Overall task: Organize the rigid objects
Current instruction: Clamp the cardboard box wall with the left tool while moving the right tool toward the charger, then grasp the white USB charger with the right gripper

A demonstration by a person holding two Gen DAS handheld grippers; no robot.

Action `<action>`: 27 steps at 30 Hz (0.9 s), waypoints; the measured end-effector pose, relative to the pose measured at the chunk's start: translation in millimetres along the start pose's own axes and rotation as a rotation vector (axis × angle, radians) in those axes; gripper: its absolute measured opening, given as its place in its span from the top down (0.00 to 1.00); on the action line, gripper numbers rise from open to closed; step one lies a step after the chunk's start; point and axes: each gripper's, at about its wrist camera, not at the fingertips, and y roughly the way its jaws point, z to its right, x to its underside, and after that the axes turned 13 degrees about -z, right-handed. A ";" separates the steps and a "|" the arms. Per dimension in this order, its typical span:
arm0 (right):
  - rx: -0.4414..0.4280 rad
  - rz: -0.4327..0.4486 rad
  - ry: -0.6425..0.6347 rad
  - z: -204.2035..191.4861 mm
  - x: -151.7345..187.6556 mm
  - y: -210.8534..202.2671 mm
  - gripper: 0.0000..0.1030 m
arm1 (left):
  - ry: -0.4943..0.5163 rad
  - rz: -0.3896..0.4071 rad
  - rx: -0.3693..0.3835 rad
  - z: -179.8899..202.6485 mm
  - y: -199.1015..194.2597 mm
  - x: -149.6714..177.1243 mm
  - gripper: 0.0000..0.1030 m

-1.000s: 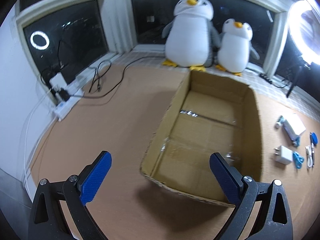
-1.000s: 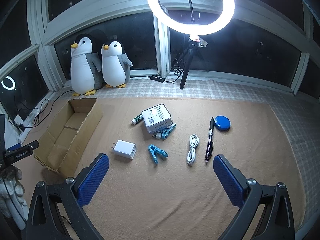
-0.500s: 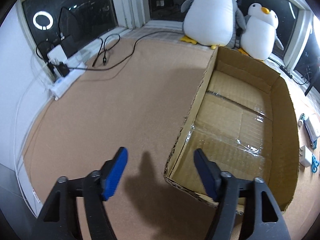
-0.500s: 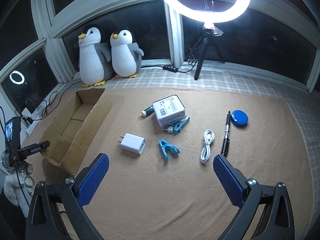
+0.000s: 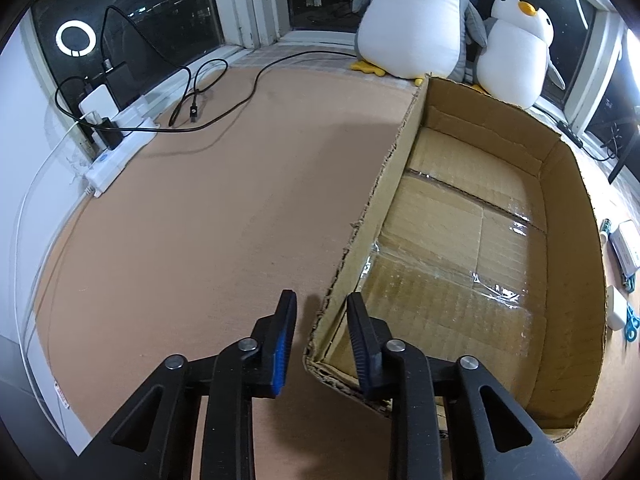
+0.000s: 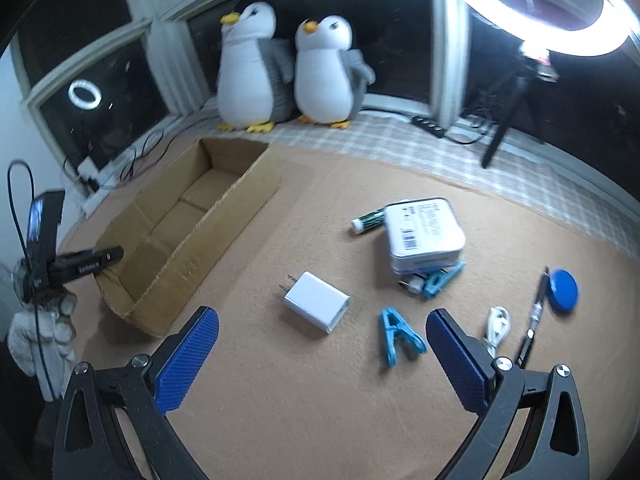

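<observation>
Tan mat [image 6: 280, 400], box [image 5: 576, 208], charger [image 6: 318, 306] — penguins [image 6: 288, 72] behind

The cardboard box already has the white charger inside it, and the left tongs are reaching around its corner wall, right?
Not quite. The cardboard box is empty; the right wrist view shows the white charger lying on the mat outside it. The left tongs do straddle its corner wall.

Left view hugs the cardboard box [image 5: 472, 240] corner (right view overlooks it farther off).
</observation>
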 end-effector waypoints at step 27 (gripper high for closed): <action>0.048 -0.262 -0.325 -26.5 -36.9 102.8 0.56 | 0.004 -0.001 -0.008 7.7 5.9 -0.2 0.74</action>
